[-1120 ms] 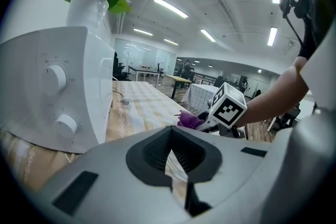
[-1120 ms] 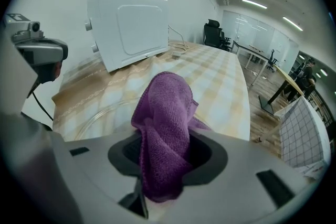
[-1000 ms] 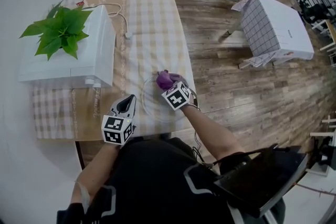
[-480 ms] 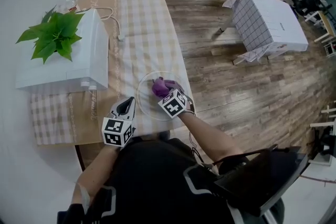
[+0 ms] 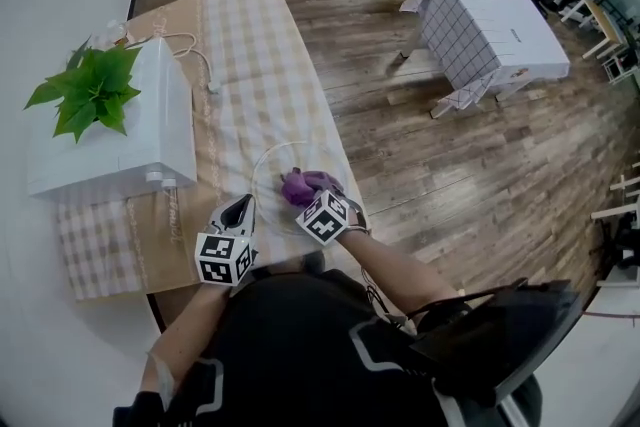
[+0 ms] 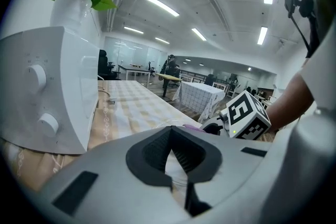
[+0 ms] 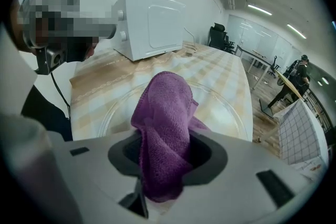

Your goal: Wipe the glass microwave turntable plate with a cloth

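Left gripper (image 5: 240, 206): jaws drawn nearly together, nothing seen gripped, at the near-left edge of the glass turntable plate (image 5: 262, 161) on the worktop (image 5: 250, 45). Right gripper (image 5: 306, 194): clenched on purple cloth (image 5: 297, 183), which is pressed to the plate's near-right part.

The head camera sits high and looks steeply down on the desk (image 5: 255, 55), with the person's own body at the bottom edge and a wide sweep of wooden floor (image 5: 430, 145) to the right. The camera on the left tongs (image 5: 240, 207) rides low over the desk and faces along it, the microwave (image 6: 47, 86) close at its left. The one on the right tongs (image 5: 305, 193) faces back across the glass plate (image 7: 228, 110), the purple cloth (image 7: 163, 123) filling its foreground. All three views catch the microwave and its plant (image 5: 85, 90). The left view also catches the right tongs.
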Demonstrator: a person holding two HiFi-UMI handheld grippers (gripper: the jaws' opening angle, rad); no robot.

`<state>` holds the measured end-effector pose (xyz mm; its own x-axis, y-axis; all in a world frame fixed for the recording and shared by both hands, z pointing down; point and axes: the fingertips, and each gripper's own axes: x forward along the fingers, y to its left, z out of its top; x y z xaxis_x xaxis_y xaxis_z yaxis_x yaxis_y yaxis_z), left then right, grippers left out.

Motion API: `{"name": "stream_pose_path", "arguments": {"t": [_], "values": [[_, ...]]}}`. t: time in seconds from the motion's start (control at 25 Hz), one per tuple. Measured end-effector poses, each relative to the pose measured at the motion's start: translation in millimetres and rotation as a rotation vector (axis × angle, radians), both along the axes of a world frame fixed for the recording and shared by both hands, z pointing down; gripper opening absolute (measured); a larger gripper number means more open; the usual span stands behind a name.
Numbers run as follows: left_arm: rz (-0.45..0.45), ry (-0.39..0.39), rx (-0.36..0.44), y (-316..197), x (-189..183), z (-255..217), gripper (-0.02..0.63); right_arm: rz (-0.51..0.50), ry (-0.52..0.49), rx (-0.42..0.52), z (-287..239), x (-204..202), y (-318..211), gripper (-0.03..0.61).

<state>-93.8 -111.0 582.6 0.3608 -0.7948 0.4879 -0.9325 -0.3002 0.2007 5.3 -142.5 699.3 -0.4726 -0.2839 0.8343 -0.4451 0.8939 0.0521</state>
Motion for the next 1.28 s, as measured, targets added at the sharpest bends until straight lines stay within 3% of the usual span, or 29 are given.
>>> {"name": "stream_pose_path", "arguments": {"t": [0.6,0.84,1.04,1.28], "values": [[0.12,0.022,-0.002,7,25,2,0.003,0.023,-0.027,-0.017,0,19,45,0.16],[0.089,0.064,0.019,-4,13,-6,0.003,0.045,-0.021,-0.052,1,23,50,0.161],[0.096,0.041,0.049,-9,8,-12,0.003,0.121,-0.1,-0.069,-20,23,37,0.16],[0.092,-0.002,0.074,-17,4,-31,0.003,0.156,-0.222,-0.001,-70,17,11,0.158]]}}
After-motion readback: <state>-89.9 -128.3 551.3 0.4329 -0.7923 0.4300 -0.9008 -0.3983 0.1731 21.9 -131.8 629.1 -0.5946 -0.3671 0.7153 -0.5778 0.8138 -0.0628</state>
